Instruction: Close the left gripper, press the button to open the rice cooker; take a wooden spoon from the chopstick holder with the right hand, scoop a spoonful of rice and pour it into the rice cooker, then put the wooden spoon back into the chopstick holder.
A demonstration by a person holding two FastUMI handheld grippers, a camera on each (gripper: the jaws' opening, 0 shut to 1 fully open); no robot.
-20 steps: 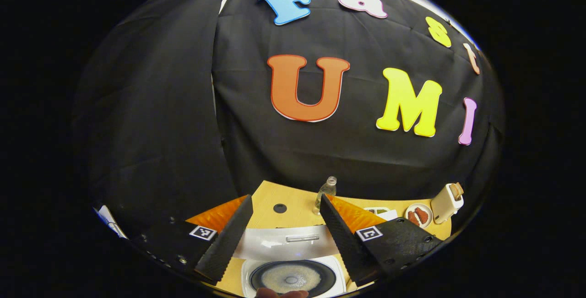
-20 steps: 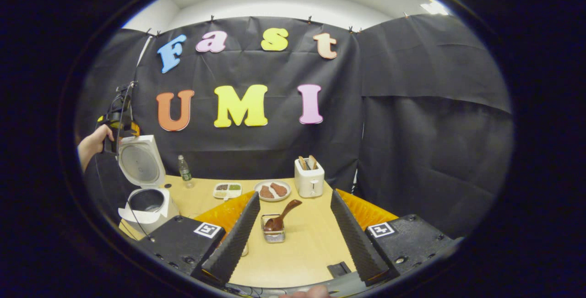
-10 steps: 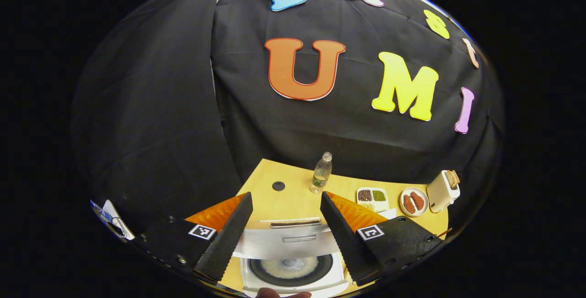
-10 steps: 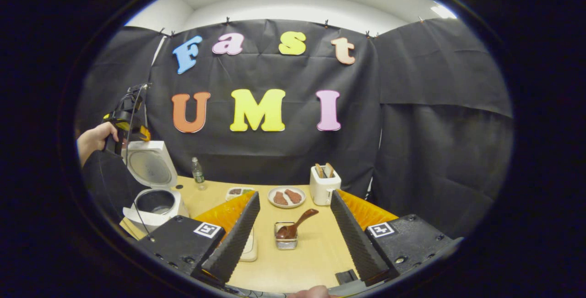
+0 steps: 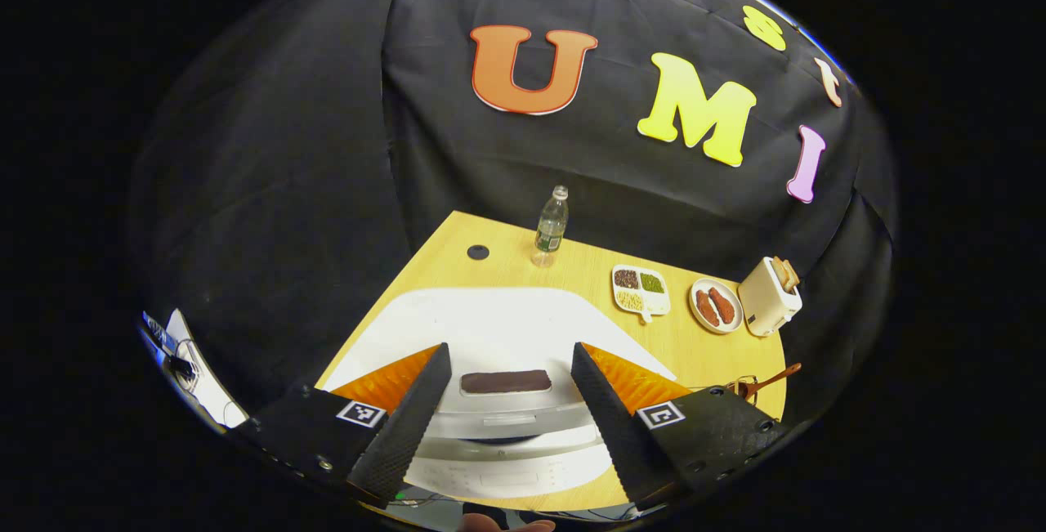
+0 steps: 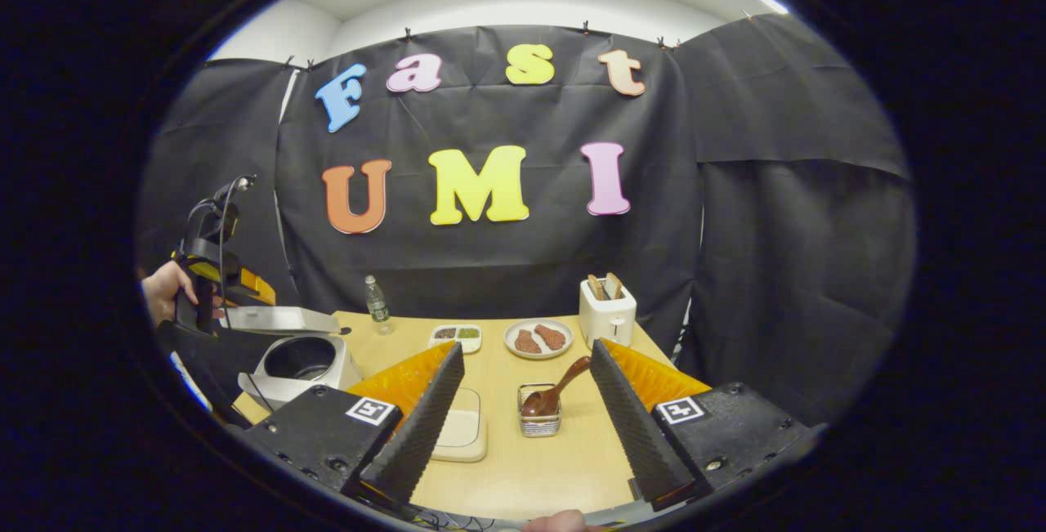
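Note:
The white rice cooker (image 6: 302,360) stands at the table's left corner, its lid (image 6: 282,319) hanging nearly level above the pot with a gap left. In the right gripper view a hand holds my left gripper (image 6: 245,287) over that lid. From the left gripper view the lid (image 5: 507,319) and its dark handle (image 5: 505,382) lie under my left gripper (image 5: 508,350), which is open. The wooden spoon (image 6: 556,389) leans in the wire chopstick holder (image 6: 539,422), some way ahead of my right gripper (image 6: 527,346), open and holding nothing. A cream square dish (image 6: 462,434) sits left of the holder.
Along the back of the wooden table (image 6: 523,467) stand a water bottle (image 6: 377,305), a divided dish (image 6: 456,337), a plate with brown pieces (image 6: 538,338) and a white toaster (image 6: 606,313). Black cloth walls close the booth behind and to the right.
The cooker lid has swung down from upright to nearly level, covering the pot. My left gripper came down and tipped forward with it. The right gripper shifted slightly, still open.

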